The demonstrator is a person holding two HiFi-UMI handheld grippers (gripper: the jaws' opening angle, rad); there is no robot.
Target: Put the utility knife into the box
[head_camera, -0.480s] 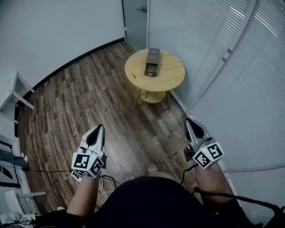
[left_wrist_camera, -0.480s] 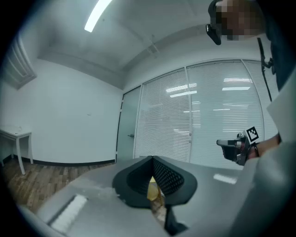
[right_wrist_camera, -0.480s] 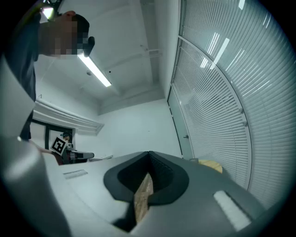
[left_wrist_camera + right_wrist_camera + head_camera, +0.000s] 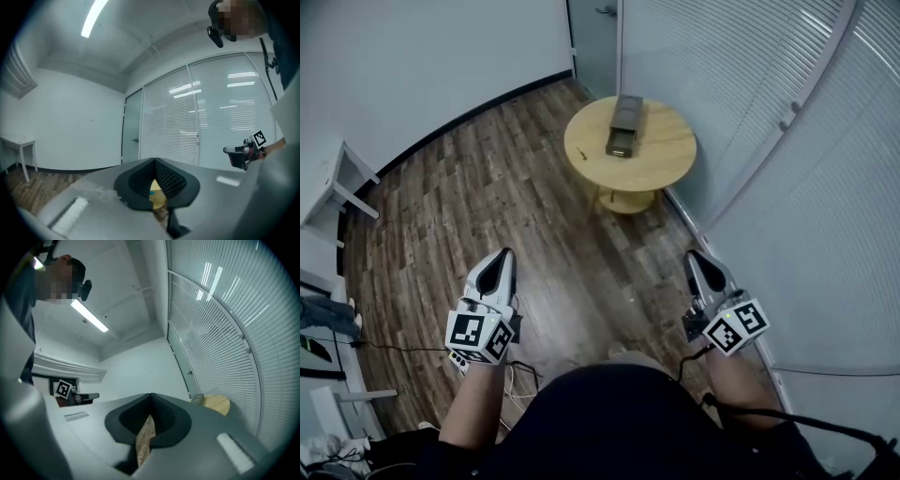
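Pre-reach: left hand-held gripper (image 4: pixel 505 255), right hand-held gripper (image 4: pixel 695 255) hovering shut, empty, well apart from bench (image 4: pixel 671 156) carrying box (image 4: pixel 625 123); next: closing in, locating utility knife

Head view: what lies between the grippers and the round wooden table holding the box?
Only bare dark wood-plank floor, seen in the head view. The left gripper and right gripper hang well short of the round light-wood table.
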